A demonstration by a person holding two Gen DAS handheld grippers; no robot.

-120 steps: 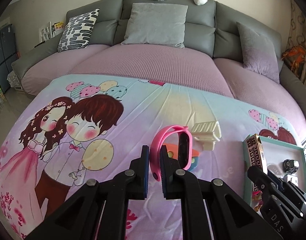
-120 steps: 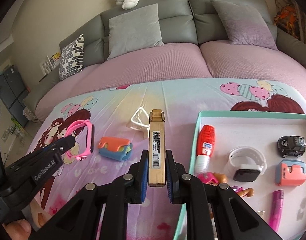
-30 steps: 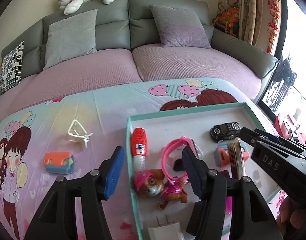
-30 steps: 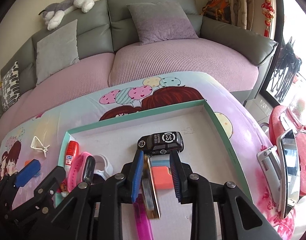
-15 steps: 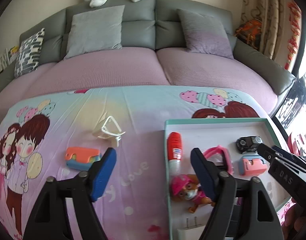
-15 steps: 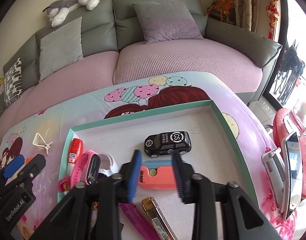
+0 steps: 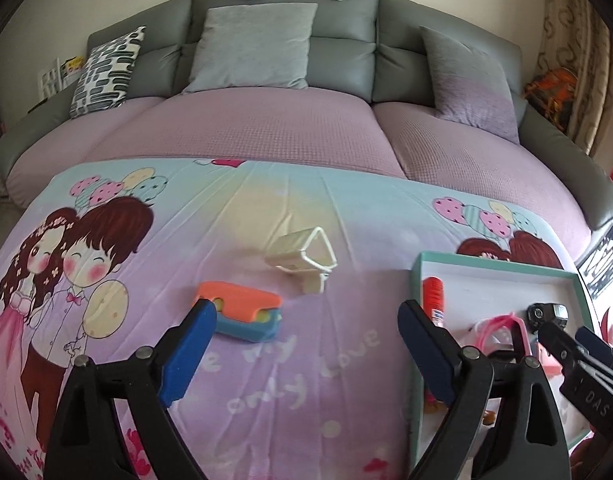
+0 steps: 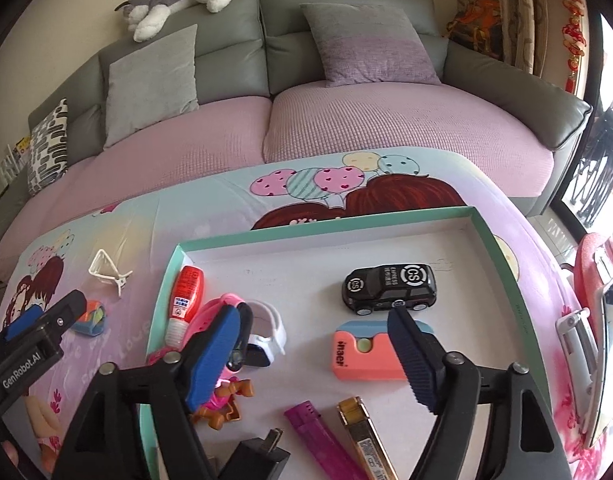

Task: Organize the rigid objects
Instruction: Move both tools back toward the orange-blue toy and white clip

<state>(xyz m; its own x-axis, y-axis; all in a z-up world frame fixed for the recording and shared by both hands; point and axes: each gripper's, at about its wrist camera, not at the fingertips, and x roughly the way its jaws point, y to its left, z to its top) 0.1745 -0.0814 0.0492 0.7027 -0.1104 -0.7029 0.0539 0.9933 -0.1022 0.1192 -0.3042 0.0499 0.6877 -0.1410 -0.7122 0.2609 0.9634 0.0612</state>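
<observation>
The left gripper point(image 7: 306, 344) and right gripper point(image 8: 318, 352) had both just spread their jaws, nothing between them. The pink band point(image 8: 222, 308) and gold box point(image 8: 362, 436) now lay released in the tray point(image 8: 306, 232). An orange case point(image 7: 238, 312) and white clip point(image 7: 302, 260) remained mid-bed beside the tray, likely next.

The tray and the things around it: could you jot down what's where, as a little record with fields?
tray: teal rim, white floor, on the cartoon sheet
in tray: toy car, pink band, white watch, red tube, gold box
outside tray: white clip, orange and blue case
left gripper: open, empty
right gripper: open, empty
</observation>
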